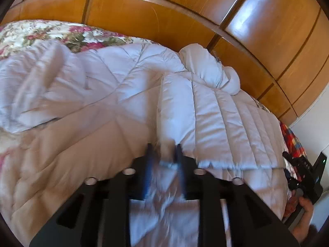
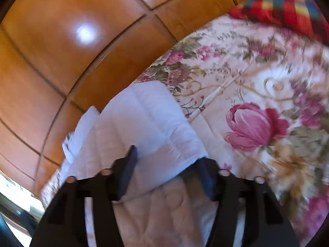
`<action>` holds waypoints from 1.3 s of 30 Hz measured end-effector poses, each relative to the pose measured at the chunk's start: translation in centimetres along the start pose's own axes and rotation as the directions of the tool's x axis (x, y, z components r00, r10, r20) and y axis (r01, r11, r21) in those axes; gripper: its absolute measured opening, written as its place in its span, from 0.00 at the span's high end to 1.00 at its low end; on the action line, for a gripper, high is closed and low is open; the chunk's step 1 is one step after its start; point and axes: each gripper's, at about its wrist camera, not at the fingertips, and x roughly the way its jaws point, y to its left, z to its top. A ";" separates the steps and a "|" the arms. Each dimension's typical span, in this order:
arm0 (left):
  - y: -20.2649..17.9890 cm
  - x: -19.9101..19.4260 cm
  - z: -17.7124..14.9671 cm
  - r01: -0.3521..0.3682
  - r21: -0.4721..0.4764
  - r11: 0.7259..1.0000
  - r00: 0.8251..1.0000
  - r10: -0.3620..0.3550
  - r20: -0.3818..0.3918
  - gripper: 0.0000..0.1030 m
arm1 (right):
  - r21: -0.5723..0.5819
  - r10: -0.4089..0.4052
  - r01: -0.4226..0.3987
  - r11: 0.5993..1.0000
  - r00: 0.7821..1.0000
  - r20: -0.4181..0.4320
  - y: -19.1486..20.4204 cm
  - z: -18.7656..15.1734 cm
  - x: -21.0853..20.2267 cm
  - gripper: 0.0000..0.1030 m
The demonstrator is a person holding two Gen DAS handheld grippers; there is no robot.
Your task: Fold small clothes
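A white quilted puffer jacket [image 1: 216,111] lies on the bed, its collar and zipper toward the wooden wardrobe. My left gripper [image 1: 164,154] is shut on the cuff end of the jacket's sleeve [image 1: 174,107], which stretches away from it. In the right wrist view the jacket [image 2: 148,123] lies just past my right gripper [image 2: 166,160], whose jaws stand wide apart over its hem, holding nothing. The right gripper also shows in the left wrist view [image 1: 302,170], at the jacket's right side.
A pale quilted duvet [image 1: 82,103] covers the bed, over a floral bedspread [image 2: 257,94]. A wooden wardrobe [image 1: 164,16] stands right behind the bed. A red plaid cloth [image 2: 283,6] lies at the bed's far end.
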 end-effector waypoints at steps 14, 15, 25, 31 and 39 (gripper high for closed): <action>5.1 -9.5 -4.6 -0.056 -0.073 0.996 0.994 0.062 0.088 0.16 | -0.507 -0.045 0.082 0.858 0.995 0.085 9.5 -8.4 -3.1 0.20; 5.2 -9.5 -4.9 -0.065 -0.050 0.997 0.995 0.069 0.079 0.16 | -0.508 -0.057 0.087 0.857 0.996 0.075 9.3 -8.6 -2.6 0.19; 5.9 -11.0 -8.6 -0.081 0.089 0.993 0.991 0.071 0.117 0.13 | -0.488 -0.085 0.080 0.869 0.996 0.012 8.2 -9.1 -0.7 0.16; 8.6 -15.0 -7.5 0.048 -0.069 0.996 0.986 -0.036 0.161 0.13 | -0.469 -0.063 0.058 0.881 0.998 0.005 7.8 -9.0 -0.7 0.16; 21.9 -19.3 -3.6 0.111 -0.453 0.885 0.938 0.058 0.342 0.32 | -0.466 -0.059 0.054 0.883 0.998 0.005 7.8 -9.0 -0.7 0.16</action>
